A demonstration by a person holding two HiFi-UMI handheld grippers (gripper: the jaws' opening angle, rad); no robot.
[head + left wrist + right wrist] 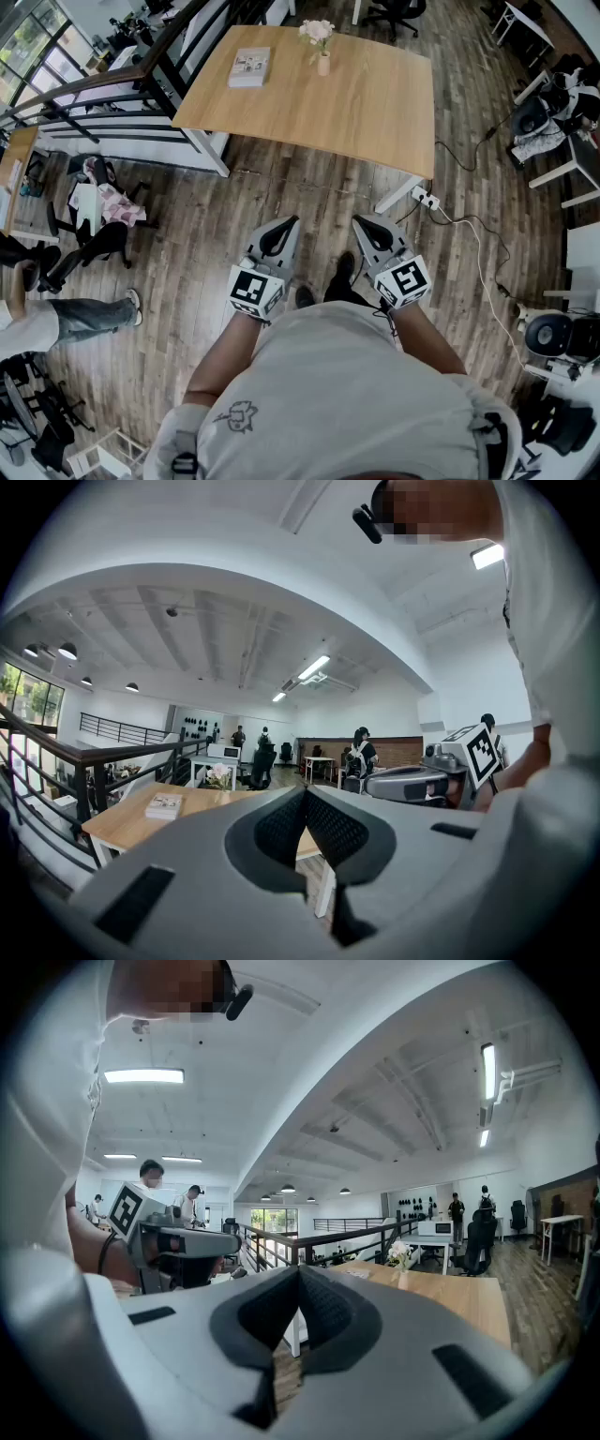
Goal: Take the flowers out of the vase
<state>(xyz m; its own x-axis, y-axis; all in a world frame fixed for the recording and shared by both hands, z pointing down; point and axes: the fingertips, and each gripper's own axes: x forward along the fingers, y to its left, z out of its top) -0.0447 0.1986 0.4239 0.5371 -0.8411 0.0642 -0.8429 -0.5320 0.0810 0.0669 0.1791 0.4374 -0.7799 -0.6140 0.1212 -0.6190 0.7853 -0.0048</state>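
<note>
Few details: flowers (317, 31), vase (323, 65) tiny, distant; stems indistinct.

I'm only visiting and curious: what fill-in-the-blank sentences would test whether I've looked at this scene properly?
The flowers stand ___ the vase.
On the table, the book lies to the vase's ___ in the head view.
The left tongs and right tongs are both ___ and hold nothing.
Missing words: in; left; shut.
</note>
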